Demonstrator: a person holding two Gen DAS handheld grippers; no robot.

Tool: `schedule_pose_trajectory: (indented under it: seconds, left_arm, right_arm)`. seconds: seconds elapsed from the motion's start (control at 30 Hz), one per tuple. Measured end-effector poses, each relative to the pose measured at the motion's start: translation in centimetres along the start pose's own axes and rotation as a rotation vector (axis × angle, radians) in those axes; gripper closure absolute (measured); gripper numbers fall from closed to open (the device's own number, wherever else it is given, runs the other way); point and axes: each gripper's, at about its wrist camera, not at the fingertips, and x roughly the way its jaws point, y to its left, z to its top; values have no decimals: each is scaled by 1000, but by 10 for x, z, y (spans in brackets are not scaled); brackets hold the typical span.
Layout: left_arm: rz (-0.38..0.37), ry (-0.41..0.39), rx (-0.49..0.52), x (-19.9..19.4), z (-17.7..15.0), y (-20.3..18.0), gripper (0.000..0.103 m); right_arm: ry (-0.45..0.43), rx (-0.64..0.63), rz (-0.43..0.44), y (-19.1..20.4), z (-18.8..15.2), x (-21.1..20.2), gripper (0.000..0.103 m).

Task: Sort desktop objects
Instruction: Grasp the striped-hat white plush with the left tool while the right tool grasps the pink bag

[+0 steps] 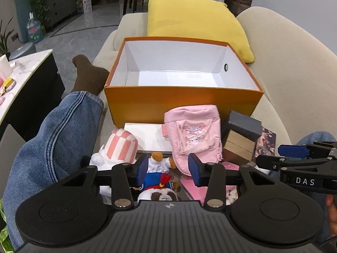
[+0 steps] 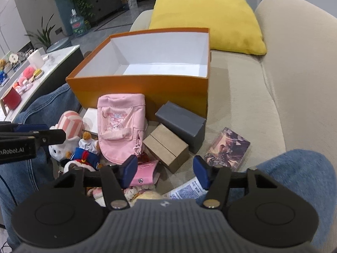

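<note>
An empty orange box (image 1: 181, 105) with a white inside stands on the sofa. In front of it lies a heap: a pink pouch (image 1: 195, 135), a grey box (image 1: 244, 124), a brown cardboard box (image 1: 240, 145), a white plush with a striped hat (image 1: 122, 145) and a small sailor plush (image 1: 158, 168). My left gripper (image 1: 169, 166) hovers open over the sailor plush, with the pads on either side and no visible contact. My right gripper (image 2: 165, 168) is open just before the brown cardboard box (image 2: 166, 147) and above a pink wallet (image 2: 147, 170), holding nothing.
A yellow cushion (image 2: 206, 16) leans on the beige sofa (image 2: 252, 97) behind the box. A person's legs in jeans (image 1: 59, 139) flank the heap. An illustrated pack (image 2: 227, 147) lies to the right. A marble side table (image 2: 52, 63) at left holds a red mug (image 2: 11, 98) and trinkets.
</note>
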Motion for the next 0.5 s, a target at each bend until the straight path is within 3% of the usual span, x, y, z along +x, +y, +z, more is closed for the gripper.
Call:
schedule_pose_trajectory:
  seconds: [0.23,0.5]
  left_arm:
    - [36,14,-34,9,6,21,56]
    - [119,74,-27,29,10,48,45]
  right_arm:
    - [32,-73,75,19,15,25,45]
    - [70,-136,123,38,41,64,45]
